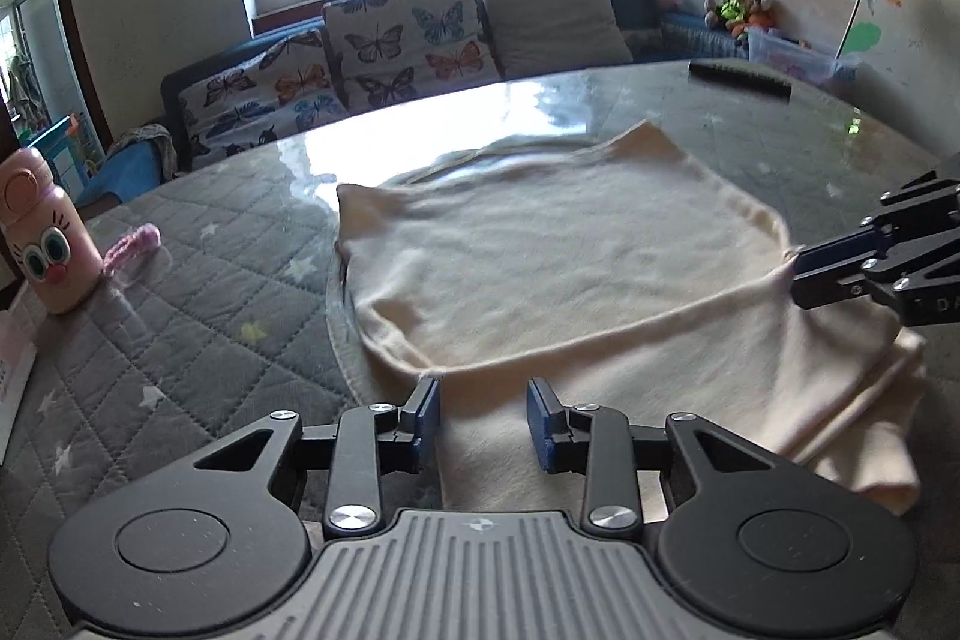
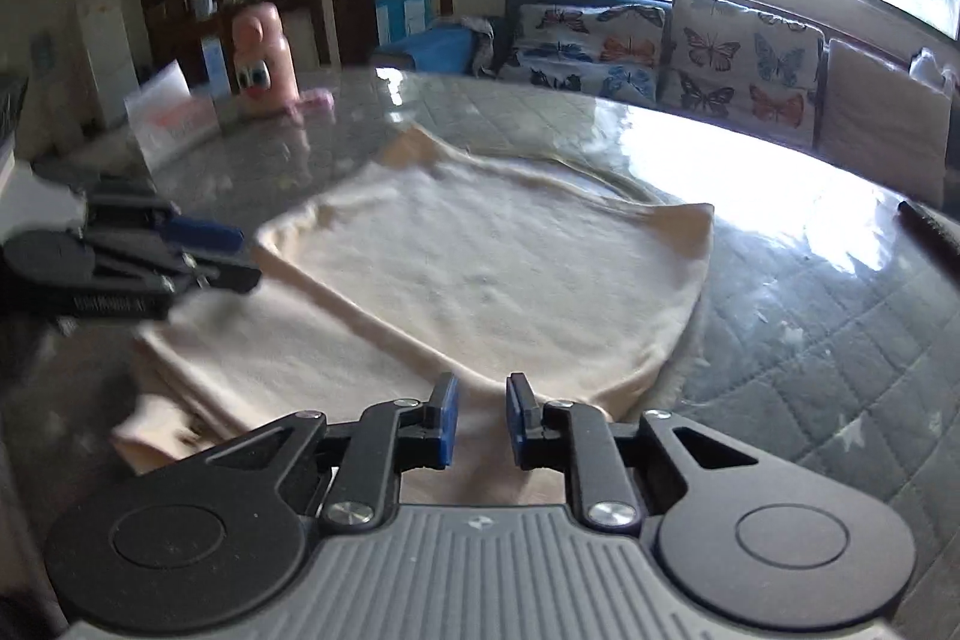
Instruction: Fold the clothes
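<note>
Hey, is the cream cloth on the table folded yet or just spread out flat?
Partly folded. The cream cloth has one layer doubled over another, whose edges stick out at the near side. Both grippers, left and right, are open.

My jaws are matt black plastic with blue rubbery pads and bright metal pivot screws. The cream garment is soft, slightly fuzzy knit cloth. Under it the tabletop is glossy and clear (it mirrors the window) over grey quilted fabric. The pink bottle looks like smooth plastic.
</note>
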Demonstrator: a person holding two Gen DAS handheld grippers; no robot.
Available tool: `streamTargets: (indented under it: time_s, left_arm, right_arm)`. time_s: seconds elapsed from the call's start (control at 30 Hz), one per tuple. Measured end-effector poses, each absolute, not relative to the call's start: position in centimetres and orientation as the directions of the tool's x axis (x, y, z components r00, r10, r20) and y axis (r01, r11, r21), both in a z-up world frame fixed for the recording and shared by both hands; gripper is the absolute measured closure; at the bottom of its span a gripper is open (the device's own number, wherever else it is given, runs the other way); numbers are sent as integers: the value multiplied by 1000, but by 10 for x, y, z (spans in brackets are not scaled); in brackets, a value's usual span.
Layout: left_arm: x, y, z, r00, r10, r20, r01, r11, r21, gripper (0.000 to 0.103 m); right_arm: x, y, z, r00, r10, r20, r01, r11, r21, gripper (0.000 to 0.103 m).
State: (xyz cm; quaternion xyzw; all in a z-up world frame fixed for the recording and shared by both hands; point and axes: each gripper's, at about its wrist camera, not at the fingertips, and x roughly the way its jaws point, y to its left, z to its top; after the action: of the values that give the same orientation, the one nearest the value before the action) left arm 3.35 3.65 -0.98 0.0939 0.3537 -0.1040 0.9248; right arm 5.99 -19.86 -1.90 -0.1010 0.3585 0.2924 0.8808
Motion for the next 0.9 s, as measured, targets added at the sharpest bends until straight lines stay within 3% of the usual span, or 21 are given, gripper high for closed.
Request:
streamTargets:
  time_s: [0.37,0.6,0.73,0.9]
  left_arm:
    - [-7,41,6,740,-165,-652,344,926,156,67]
    - [-60,33,11,722,-236,-650,499,828,254,50]
    - [-80,17,-2,730,-232,-643,558,745,364,49]
    - [-83,-1,-16,731,-265,-629,601,686,409,49]
  right_arm:
    - [41,-216,-26,543,448,-710,-618,786,24,79]
    - [31,-226,-21,542,450,-710,-606,794,41,77]
    - [30,-226,-22,543,445,-712,-598,800,44,76]
    - [18,-223,-8,554,455,-697,-633,774,3,66]
